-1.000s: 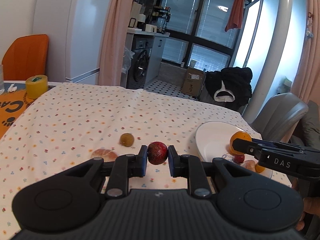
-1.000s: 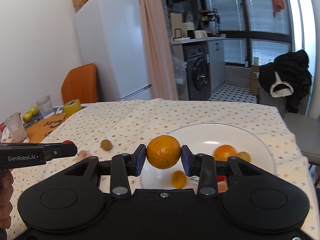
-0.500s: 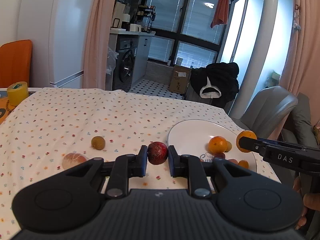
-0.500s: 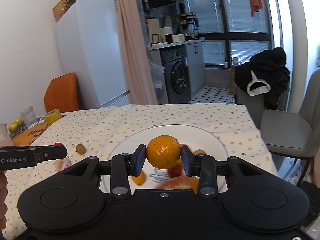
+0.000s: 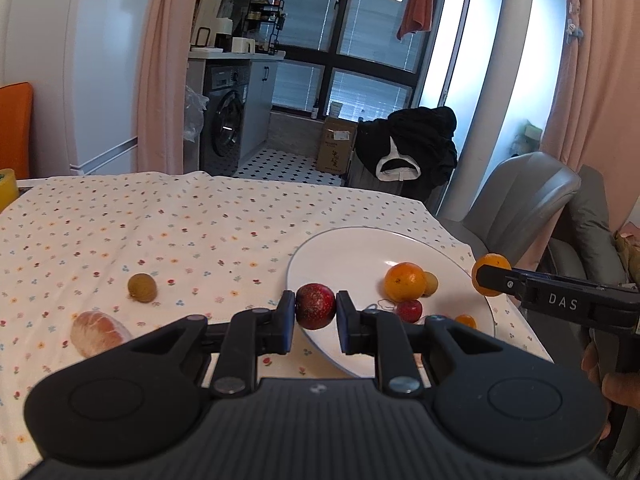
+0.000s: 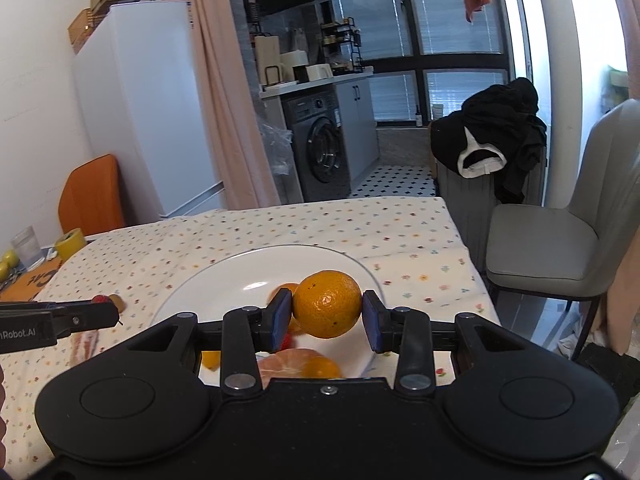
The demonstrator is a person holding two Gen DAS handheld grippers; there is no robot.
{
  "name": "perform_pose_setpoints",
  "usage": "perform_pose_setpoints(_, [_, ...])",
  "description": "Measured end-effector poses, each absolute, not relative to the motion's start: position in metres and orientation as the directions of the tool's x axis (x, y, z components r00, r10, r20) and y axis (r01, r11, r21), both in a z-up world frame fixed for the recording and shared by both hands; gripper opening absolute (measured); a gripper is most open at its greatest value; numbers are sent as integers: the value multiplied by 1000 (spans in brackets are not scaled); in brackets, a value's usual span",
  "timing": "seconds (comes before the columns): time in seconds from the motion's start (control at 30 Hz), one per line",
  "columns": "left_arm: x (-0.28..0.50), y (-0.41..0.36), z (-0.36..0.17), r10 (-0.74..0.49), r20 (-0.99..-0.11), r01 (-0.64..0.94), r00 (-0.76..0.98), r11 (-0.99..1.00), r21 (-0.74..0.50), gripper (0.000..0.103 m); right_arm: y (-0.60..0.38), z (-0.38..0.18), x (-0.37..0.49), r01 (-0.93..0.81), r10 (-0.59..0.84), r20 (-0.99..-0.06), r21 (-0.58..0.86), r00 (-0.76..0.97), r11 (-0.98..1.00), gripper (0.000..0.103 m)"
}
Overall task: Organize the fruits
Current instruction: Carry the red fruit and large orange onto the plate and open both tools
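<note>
Left wrist view: the left tool [image 5: 316, 312] is clenched on a small dark red round fruit [image 5: 315, 306], held above the near rim of the round white plate [image 5: 344, 248]. On the plate lie an orange mandarin [image 5: 405, 281], a small yellowish fruit [image 5: 430, 283] touching it, a red fruit [image 5: 409, 310] and a small orange piece [image 5: 465, 321]. On the flower-print cloth of the surface [image 5: 160, 232], left of the plate, sit a brownish-green round fruit [image 5: 141, 287] and a peeled pinkish citrus segment [image 5: 100, 333].

Right wrist view: the right tool [image 6: 327, 316] grips a second orange mandarin [image 6: 327, 303] above the plate [image 6: 240, 272], over a peeled orange fruit [image 6: 294, 362].
</note>
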State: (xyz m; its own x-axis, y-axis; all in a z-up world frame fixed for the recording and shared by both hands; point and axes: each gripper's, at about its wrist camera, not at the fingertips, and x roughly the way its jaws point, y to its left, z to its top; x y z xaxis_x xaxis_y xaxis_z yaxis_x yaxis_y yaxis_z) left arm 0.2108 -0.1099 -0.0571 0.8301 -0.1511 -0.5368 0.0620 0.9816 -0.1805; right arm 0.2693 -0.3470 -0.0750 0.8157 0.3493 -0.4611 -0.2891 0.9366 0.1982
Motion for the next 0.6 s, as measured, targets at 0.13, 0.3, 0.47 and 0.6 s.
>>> perform_pose_setpoints(0.13, [218,-116,-62,-162,-546,74,822,981,-180,20,-351,-80,276,-278,342,-470,203,814,939,36])
perform_pose_setpoints(0.3, [227,-121,-68,-177,-558,89,811,979,-182,20,-351,-87,286,-275,342,-489,205,803,939,38])
perform_pose_setpoints(0.47, [234,-124,-73,-186,-572,97,799,978,-184,20,-353,-87,287,-263,340,-478,221,810,939,48])
perform_pose_setpoints(0.6, [234,-127,-74,-201,-571,109,796,976,-191,20,-359,-87,287,-247,332,-479,232,813,941,48])
